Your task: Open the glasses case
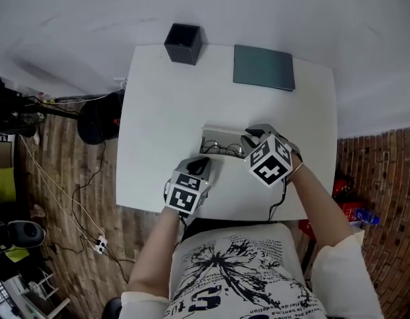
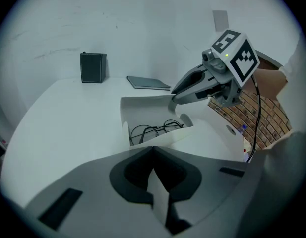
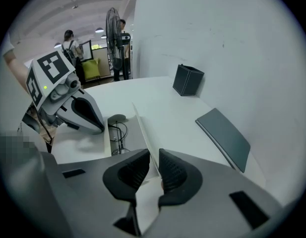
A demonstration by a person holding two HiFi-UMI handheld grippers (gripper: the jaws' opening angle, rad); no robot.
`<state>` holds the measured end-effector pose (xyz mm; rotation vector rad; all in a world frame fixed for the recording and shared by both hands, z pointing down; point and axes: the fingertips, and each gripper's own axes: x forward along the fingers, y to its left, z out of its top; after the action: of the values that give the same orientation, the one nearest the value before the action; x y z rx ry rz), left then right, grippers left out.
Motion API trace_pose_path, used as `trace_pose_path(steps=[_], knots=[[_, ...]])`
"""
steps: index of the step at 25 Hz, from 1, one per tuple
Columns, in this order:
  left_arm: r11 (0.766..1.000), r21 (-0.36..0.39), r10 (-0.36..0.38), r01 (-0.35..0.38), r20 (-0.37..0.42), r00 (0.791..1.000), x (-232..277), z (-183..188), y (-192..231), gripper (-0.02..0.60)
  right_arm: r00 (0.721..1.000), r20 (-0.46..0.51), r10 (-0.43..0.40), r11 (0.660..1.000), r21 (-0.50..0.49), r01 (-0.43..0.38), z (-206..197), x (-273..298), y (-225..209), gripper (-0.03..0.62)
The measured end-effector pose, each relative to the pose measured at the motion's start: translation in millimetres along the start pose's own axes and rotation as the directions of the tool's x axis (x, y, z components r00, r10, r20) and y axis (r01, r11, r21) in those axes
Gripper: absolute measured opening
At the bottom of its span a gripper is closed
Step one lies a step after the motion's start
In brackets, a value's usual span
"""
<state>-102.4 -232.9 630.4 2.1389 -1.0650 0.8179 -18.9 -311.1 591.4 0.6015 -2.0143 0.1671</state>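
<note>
L gripper point(image 1: 201, 166) jaws clamped on near wall of glasses case point(image 1: 221, 139), mid-desk point(image 1: 158, 111), pinning the base; case already open, glasses point(image 2: 155, 129) showing inside; long axis runs L-R along desk's near edge, opening faces up; R gripper point(image 1: 248, 142) jaws pinched on lid point(image 3: 141, 128) at its R end; left to do: prob. just swing lid fully back.

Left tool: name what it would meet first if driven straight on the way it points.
The left tool clamps the near wall of the glasses case. Straight on, it would enter the open case and probably meet the glasses inside first; depth is unclear.
</note>
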Motion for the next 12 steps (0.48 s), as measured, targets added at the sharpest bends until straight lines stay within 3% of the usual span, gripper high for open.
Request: trace_pose_path(steps=[12], knots=[[1.0, -0.027, -0.015, 0.014, -0.011, 1.0, 0.4, 1.0, 1.9, 0.014, 0.999, -0.002, -0.033, 0.999, 0.004, 0.033, 4.3, 22.3, -28.4, 0.11]])
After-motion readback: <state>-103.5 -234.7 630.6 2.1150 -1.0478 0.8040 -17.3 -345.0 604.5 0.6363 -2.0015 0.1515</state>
